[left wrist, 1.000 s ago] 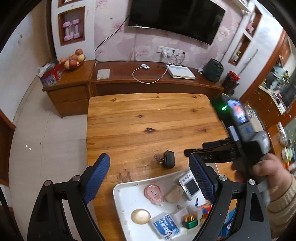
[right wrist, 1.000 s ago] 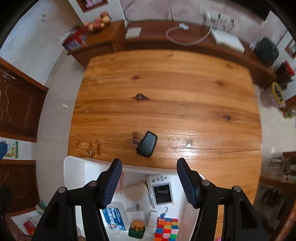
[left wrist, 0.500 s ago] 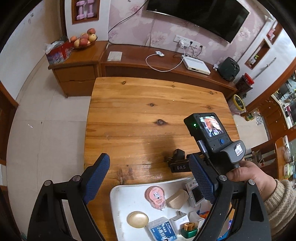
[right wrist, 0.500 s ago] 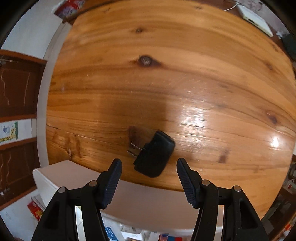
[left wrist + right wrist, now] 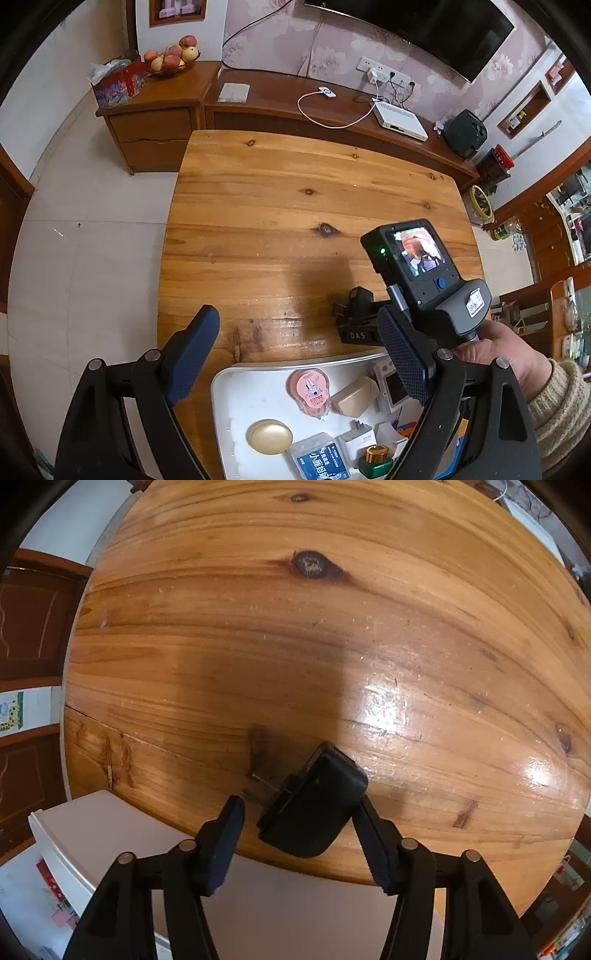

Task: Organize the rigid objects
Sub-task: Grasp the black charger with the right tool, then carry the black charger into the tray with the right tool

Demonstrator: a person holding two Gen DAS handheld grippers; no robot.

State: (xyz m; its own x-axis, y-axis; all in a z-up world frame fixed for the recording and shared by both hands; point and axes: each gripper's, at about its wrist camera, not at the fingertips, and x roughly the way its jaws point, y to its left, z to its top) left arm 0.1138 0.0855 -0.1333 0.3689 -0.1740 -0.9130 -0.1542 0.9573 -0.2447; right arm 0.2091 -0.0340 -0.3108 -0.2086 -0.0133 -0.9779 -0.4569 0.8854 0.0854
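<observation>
A black plug adapter (image 5: 314, 805) lies on the wooden table (image 5: 295, 646) just beyond the white tray (image 5: 92, 823). My right gripper (image 5: 299, 812) points down over it with a finger on each side. Its jaws are closing; the right finger touches the adapter's side, while a gap remains at the left finger by the prongs. In the left wrist view the adapter (image 5: 356, 299) shows behind the right gripper's camera housing (image 5: 417, 258), held by a hand (image 5: 498, 362). My left gripper (image 5: 297, 354) hangs open above the tray's far rim (image 5: 229, 384), holding nothing.
The tray holds several small things: a pink disc (image 5: 310, 391), a beige piece (image 5: 354, 395), a gold round lid (image 5: 269, 437), a blue packet (image 5: 319, 461), a white charger (image 5: 360, 437). A low cabinet (image 5: 295, 110) with a fruit bowl (image 5: 171, 59) stands behind the table.
My right gripper came down onto the table around the adapter and its jaws narrowed. My left gripper sank a little toward the tray.
</observation>
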